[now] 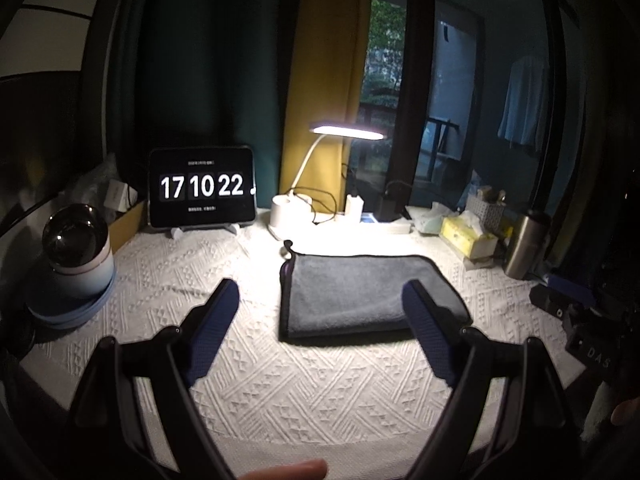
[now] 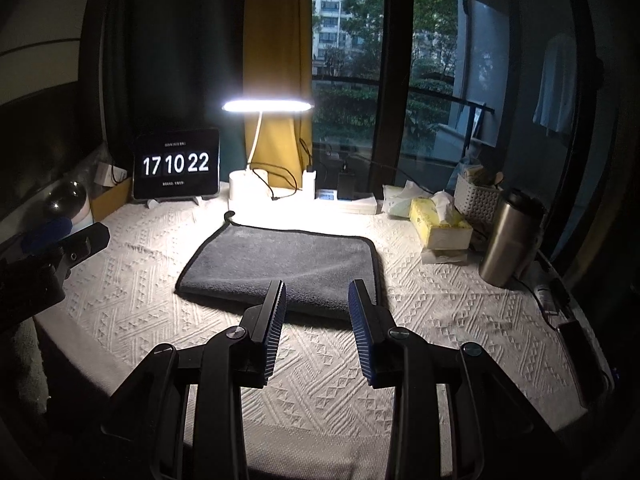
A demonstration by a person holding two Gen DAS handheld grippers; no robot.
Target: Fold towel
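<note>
Both claws released, nothing in either. My left gripper (image 1: 320, 308) is spread wide and hangs above the tablecloth (image 1: 168, 280), its right finger overlapping the towel's near right corner in view; I can't tell if it touches. My right gripper (image 2: 317, 300) has a narrower gap and points at the towel's near edge, apparently clear of it.

The towel (image 2: 288, 260) is grey with dark piping, lying flat mid-table under the lamp (image 2: 267, 106), hang loop at the far left corner. Near edge looks thick and doubled in the left view, so my guess is one fold is already in. Next grab probably wants a side edge.

Clutter sits pushed to the back and sides, likely to keep the folding area open: tissue box (image 2: 440, 224), steel flask (image 2: 510, 236), white basket (image 2: 478, 196).

Readable text: tablet clock (image 1: 202, 186) shows 17 10 22; small print above and below it is illegible. Right gripper's body at the left view's edge carries "DAS".
</note>
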